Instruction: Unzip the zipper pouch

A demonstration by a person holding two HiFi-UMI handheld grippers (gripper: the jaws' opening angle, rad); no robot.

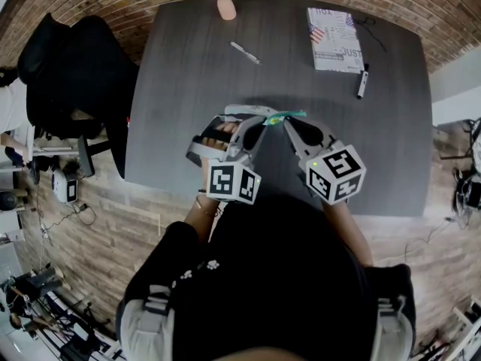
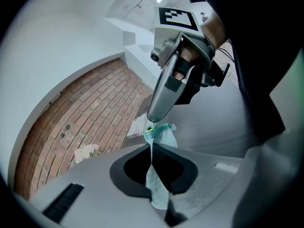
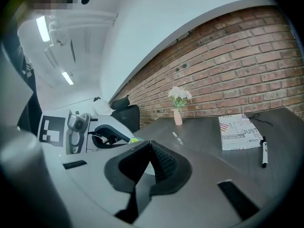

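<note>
A small teal zipper pouch (image 1: pixel 286 116) hangs in the air over the near part of the dark table (image 1: pixel 180 104), stretched between my two grippers. In the left gripper view, my left gripper (image 2: pixel 152 148) is shut on the pouch's teal fabric (image 2: pixel 160 179), which runs down between the pads. My right gripper (image 2: pixel 153 121) comes in from above, its tip closed at the yellow-green zipper pull (image 2: pixel 148 127) on the pouch's top edge. In the right gripper view, my right gripper (image 3: pixel 149 144) has its jaws together, and the pull (image 3: pixel 134 139) peeks out just beyond them.
A pink vase with flowers (image 1: pixel 225 4) stands at the table's far edge. A pen (image 1: pixel 245 53) lies mid-table, with a printed booklet (image 1: pixel 334 40) and a black marker (image 1: pixel 362 81) at the far right. A black chair (image 1: pixel 75 66) is left of the table.
</note>
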